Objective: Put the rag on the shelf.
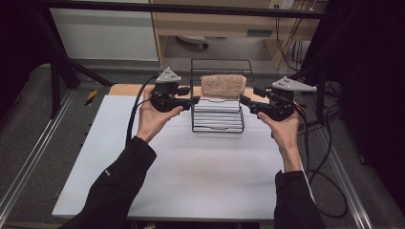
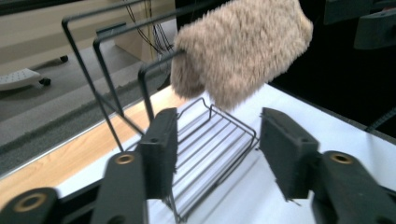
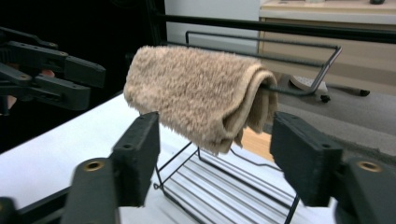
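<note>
High view: both tongs, left (image 1: 195, 101) and right (image 1: 245, 100), gape empty beside the towel (image 1: 223, 86) draped on the unlabelled rack (image 1: 217, 121).

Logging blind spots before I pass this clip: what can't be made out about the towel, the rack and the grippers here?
- Towel: its far side in the right gripper view, hidden behind its own fold.
- Wire rack: its rear bars in the high view, partly covered by the towel.
- Left gripper: body cut off by the bottom edge of the left gripper view.
- Right gripper: likewise in its own view.
</note>
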Demonstrator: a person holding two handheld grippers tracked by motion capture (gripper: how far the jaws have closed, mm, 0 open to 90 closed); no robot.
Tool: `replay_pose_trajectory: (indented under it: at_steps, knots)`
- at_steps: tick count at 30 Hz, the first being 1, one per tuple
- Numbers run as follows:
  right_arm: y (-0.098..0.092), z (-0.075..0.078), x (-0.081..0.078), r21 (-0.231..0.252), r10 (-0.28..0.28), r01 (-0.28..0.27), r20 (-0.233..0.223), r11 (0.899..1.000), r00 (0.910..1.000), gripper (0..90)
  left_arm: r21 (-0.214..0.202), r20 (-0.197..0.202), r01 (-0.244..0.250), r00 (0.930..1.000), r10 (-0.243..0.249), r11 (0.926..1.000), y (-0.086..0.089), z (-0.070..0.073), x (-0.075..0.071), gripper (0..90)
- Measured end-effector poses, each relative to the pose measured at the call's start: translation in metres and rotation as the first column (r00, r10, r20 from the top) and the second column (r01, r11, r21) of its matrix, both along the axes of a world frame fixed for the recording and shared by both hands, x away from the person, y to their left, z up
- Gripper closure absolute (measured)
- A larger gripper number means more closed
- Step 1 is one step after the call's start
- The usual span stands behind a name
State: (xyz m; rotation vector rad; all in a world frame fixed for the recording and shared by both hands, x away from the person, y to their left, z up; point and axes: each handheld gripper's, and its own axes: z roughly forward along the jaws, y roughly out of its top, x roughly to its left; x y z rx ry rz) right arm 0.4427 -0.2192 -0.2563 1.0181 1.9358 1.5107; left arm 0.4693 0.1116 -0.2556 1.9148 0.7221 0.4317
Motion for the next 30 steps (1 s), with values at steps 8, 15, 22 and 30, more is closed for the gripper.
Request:
replay_pose_trajectory:
  at_steps: [8,15,22,30]
  knots:
    - [-0.003,-0.013,-0.010,-0.017,-0.007,0.006,-0.039,1.000,0.9992,16.6,0.028,-0.032,-0.019,0.9993,0.020,0.9994,0.026,-0.022,-0.018,32.0]
    - [-0.007,-0.033,-0.017,-0.008,0.014,-0.014,-0.074,1.000,0.9972,7.9,0.048,-0.056,-0.046,0.9972,0.049,0.9978,0.051,-0.049,-0.032,22.5]
    - [-0.012,-0.063,-0.026,-0.022,0.019,-0.022,-0.122,1.000,0.9924,2.7,0.057,-0.072,-0.079,0.9939,0.083,0.9952,0.070,-0.077,-0.045,13.3]
    - [-0.015,-0.097,-0.036,-0.046,0.032,-0.041,-0.166,0.998,0.9856,0.7,0.069,-0.108,-0.088,0.9896,0.095,0.9938,0.092,-0.112,-0.065,8.5]
